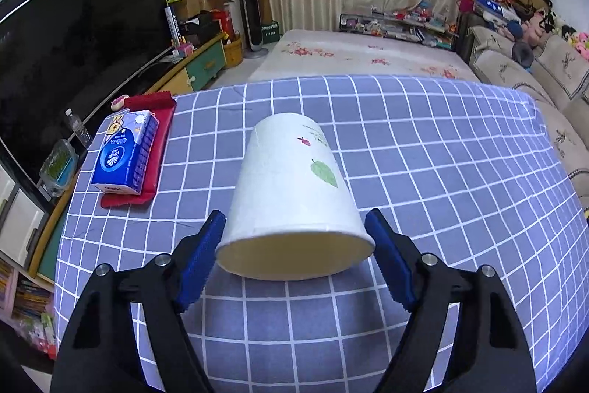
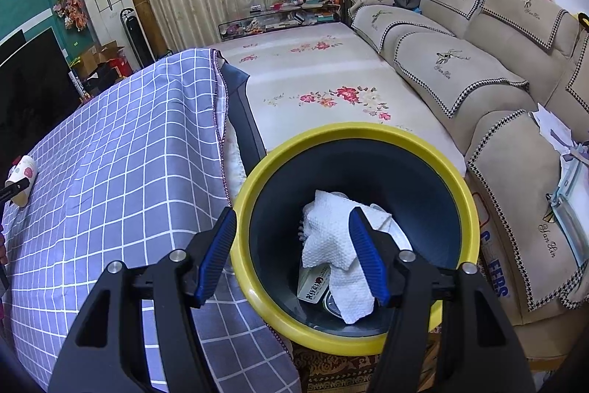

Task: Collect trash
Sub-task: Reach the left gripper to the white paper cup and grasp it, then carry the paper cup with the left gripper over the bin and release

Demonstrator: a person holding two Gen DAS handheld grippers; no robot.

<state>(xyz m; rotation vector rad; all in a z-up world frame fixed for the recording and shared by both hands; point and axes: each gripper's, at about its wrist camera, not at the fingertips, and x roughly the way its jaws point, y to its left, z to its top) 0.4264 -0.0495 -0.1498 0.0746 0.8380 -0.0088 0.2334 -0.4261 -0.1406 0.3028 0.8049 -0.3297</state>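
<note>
A white paper cup [image 1: 291, 194] with a green leaf print lies on its side on the checked tablecloth [image 1: 441, 172], mouth toward me. My left gripper [image 1: 294, 227] is open, its blue fingers on either side of the cup's rim; contact is unclear. The cup also shows far left in the right wrist view [image 2: 22, 179]. My right gripper [image 2: 292, 238] is open and empty above a yellow-rimmed dark trash bin [image 2: 368, 131]. A white paper towel [image 2: 335, 245] and a small packet [image 2: 313, 286] lie inside the bin.
A blue tissue pack [image 1: 125, 153] lies on a red cloth [image 1: 158, 135] at the table's left. A TV [image 1: 73, 43] stands left. A flowered bed [image 2: 331, 80] and a beige sofa [image 2: 497, 80] lie beyond the bin, which stands beside the table edge.
</note>
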